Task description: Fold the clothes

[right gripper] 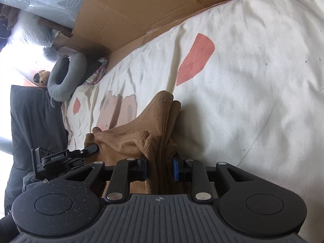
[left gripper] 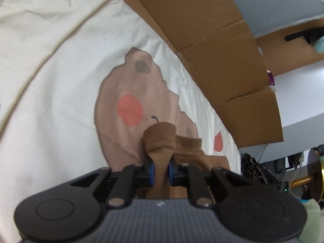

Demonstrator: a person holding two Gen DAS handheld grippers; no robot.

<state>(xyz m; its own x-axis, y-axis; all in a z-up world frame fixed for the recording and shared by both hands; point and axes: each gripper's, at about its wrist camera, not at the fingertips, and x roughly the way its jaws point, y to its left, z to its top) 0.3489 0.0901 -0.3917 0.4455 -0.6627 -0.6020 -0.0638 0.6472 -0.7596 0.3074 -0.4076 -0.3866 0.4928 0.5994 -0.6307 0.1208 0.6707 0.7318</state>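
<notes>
The left tool (left gripper: pixel 161 173) pinches a bunched fold of a brown garment (left gripper: pixel 160 141) between its blue pads (left gripper: pixel 151 172), the jaws narrow on the cloth. The right tool (right gripper: pixel 160 170) grips another thick gather of the same garment (right gripper: pixel 141 133), its pads pressed into the folds. In the right view the left tool (right gripper: pixel 89 148) shows at the garment's far left edge, so the cloth hangs stretched between the two. The fabric is soft and fleecy, with a stitched hem, rumpled in ridges. Under it lies a bed with a cream sheet (left gripper: pixel 60 81), wrinkled, printed with brown bear shapes and red patches. Flattened cardboard (left gripper: pixel 212 40) lines the bed's far edge. A grey curved pillow (right gripper: pixel 64 77) lies at one end.
</notes>
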